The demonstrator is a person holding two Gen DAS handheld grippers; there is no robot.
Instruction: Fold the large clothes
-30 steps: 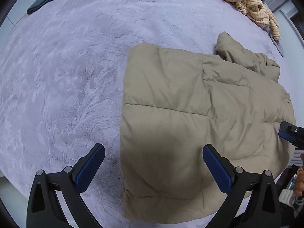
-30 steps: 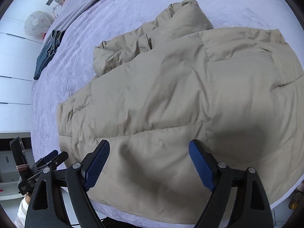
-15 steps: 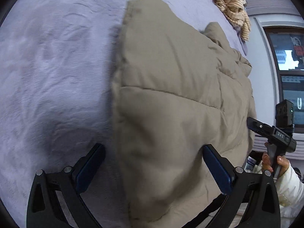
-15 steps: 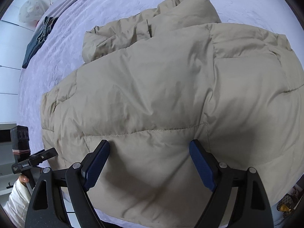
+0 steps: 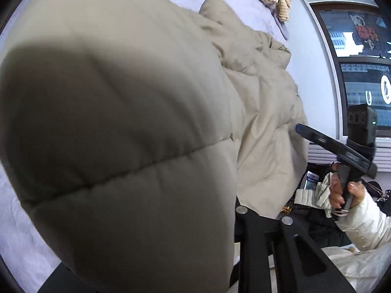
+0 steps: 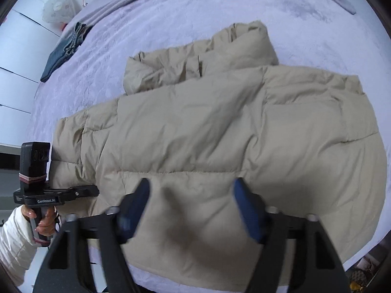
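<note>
bed (image 6: 305, 24): fuzzy lilac cover | puffer jacket (image 6: 220, 134): beige, quilted, lay flat, long axis 9-to-3 in right view, near hem at 6 | right gripper (image 6: 190, 210): just been closing, puffy hem between blue pads, seemingly pinched | left gripper (image 6: 80, 191): closing too, at 9 o'clock end, grip hidden

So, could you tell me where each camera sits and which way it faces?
Left wrist: on the left gripper, pressed against the jacket, facing the window; the right gripper, right hand and sleeve show.
Right wrist: above the jacket's near edge, looking down over the bed; own fingers and left hand show.
Shared: the jacket, between both grippers' fingers, which have just been closing.
</note>
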